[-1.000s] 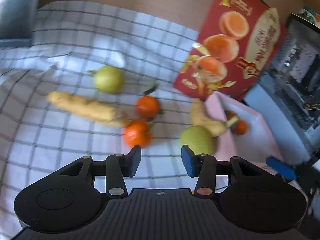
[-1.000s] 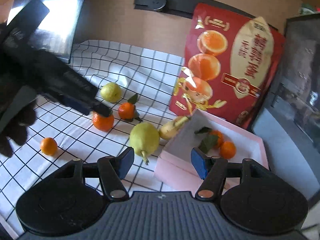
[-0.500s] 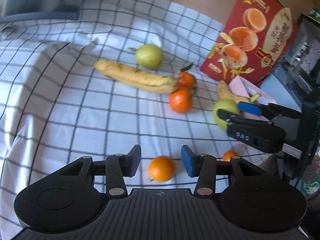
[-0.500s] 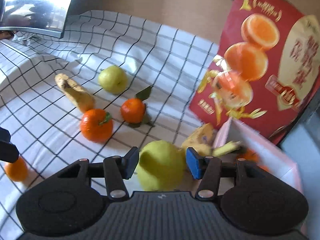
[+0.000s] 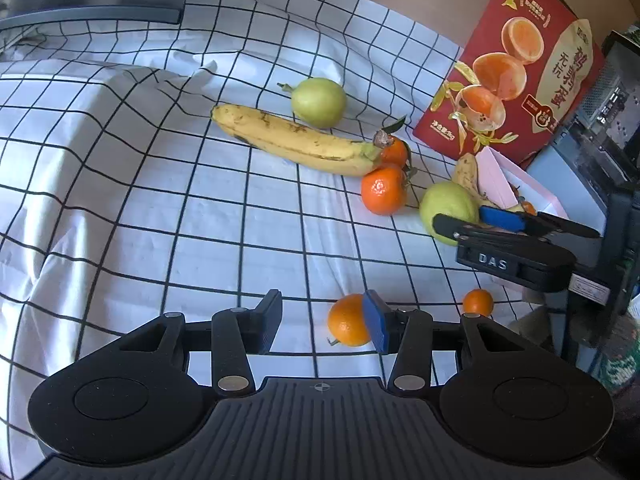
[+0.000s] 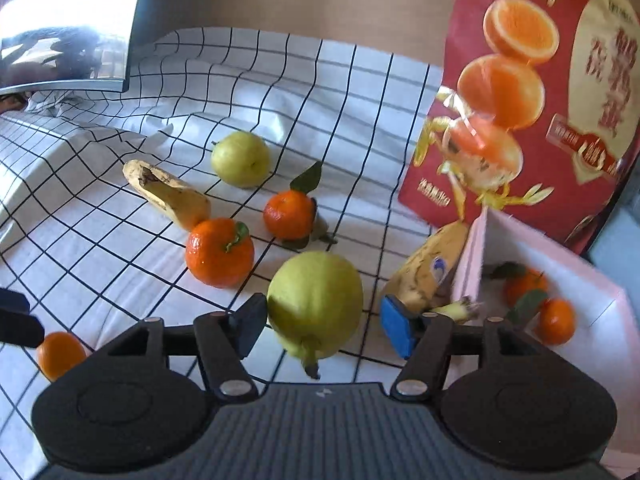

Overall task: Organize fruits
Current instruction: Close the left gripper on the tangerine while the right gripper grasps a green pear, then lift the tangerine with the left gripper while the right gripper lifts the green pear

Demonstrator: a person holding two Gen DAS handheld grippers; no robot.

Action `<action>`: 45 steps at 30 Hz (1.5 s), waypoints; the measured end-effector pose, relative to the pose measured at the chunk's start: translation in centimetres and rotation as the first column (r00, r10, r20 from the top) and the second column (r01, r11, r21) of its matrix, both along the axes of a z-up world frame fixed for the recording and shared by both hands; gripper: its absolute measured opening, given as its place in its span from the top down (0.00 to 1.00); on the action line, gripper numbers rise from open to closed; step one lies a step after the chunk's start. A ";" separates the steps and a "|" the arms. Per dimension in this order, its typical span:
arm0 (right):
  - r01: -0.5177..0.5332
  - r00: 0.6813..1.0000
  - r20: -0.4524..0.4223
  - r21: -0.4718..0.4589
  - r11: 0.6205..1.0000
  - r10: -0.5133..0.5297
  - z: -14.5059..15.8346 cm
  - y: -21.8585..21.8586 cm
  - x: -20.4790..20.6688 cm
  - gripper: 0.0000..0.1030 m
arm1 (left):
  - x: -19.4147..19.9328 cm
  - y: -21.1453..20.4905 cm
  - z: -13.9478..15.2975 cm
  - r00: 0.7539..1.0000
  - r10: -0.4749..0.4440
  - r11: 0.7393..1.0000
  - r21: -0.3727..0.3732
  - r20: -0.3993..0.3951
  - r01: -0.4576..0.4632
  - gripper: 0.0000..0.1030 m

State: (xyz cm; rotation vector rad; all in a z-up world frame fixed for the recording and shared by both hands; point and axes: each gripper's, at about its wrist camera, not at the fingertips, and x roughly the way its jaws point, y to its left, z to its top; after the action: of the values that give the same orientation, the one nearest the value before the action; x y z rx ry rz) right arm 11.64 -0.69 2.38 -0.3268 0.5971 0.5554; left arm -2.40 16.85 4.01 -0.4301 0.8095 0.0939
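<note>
— So, right gripper point(image 6: 322, 326): spread wider just then, pear point(image 6: 315, 304) between the jaws, ungripped?
— Yes. Pear near the box point(image 6: 600, 320), ready for grabbing. Left gripper point(image 5: 322, 322) open beside an orange point(image 5: 347, 325).

**Open cloth left of the banana, crowded by the pink box**

Landmark: long banana point(image 5: 296, 142). Left & in front of it, checked cloth point(image 5: 140, 220) lies bare, wide room to pass. Behind it a green pear point(image 5: 319, 102), just beside. At its stem end two tangerines point(image 5: 383, 190) block. Beyond them a larger pear point(image 6: 315, 306), second banana point(image 6: 428, 270) & pink box point(image 6: 470, 264) sit packed together; red bag point(image 5: 516, 76) walls the back.
</note>
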 end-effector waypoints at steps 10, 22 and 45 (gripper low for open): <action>0.082 0.991 -0.108 0.041 0.996 -0.078 -1.1 1.9 2.7 0.38 | -1.3 1.4 -0.5 1.000 0.025 1.000 -0.012 -0.010 -0.025 0.52; 0.075 0.987 -0.150 0.084 0.994 -0.062 -0.6 0.7 2.3 0.39 | -1.4 0.6 -0.9 1.000 -0.001 1.000 -0.022 -0.019 0.000 0.52; 0.103 0.988 -0.135 0.185 0.977 -0.079 3.5 -10.1 -4.1 0.40 | 0.8 -5.8 1.0 0.991 -0.123 0.973 0.202 0.052 0.110 0.53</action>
State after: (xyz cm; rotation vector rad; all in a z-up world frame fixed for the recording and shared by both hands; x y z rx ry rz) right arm 7.56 -10.83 5.88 -0.0815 0.6724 0.5432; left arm -1.58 11.08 5.04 -0.1953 0.7525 0.0508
